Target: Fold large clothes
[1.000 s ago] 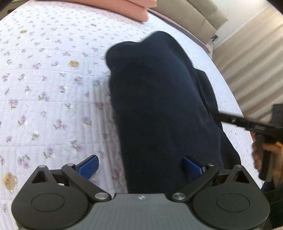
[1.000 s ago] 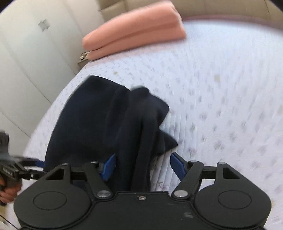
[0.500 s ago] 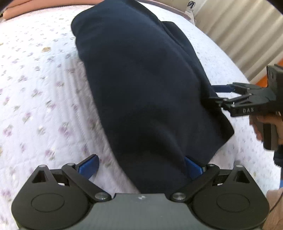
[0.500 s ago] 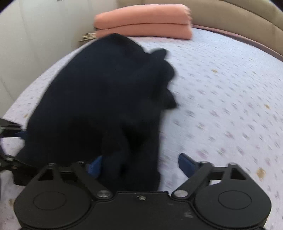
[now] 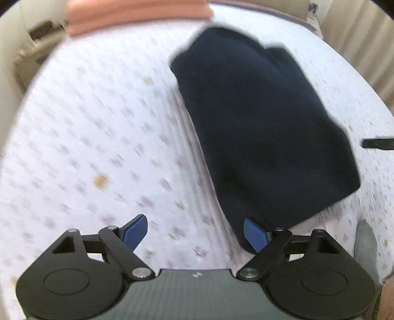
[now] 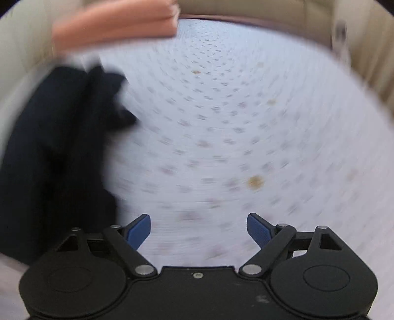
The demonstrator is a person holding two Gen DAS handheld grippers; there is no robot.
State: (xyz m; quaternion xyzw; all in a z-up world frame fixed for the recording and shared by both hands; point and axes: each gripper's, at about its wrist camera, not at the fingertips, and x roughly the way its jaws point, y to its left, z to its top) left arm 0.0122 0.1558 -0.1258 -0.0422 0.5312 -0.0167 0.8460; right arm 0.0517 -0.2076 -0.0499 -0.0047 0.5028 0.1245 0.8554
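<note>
A dark navy garment lies folded into a long bundle on the floral bedspread. My left gripper is open and empty; its right fingertip is at the garment's near corner. In the right wrist view the garment lies at the left, and my right gripper is open and empty over bare bedspread, to the right of the garment. The tip of the right gripper shows at the right edge of the left wrist view.
Folded salmon-pink bedding lies at the head of the bed, also in the right wrist view. A beige padded headboard runs behind it. A bedside stand is at far left. Both views are motion-blurred.
Both grippers have pulled back off the garment. The right gripper has swung right, so the garment now lies at its left. The garment lies flat and released on the bed.
</note>
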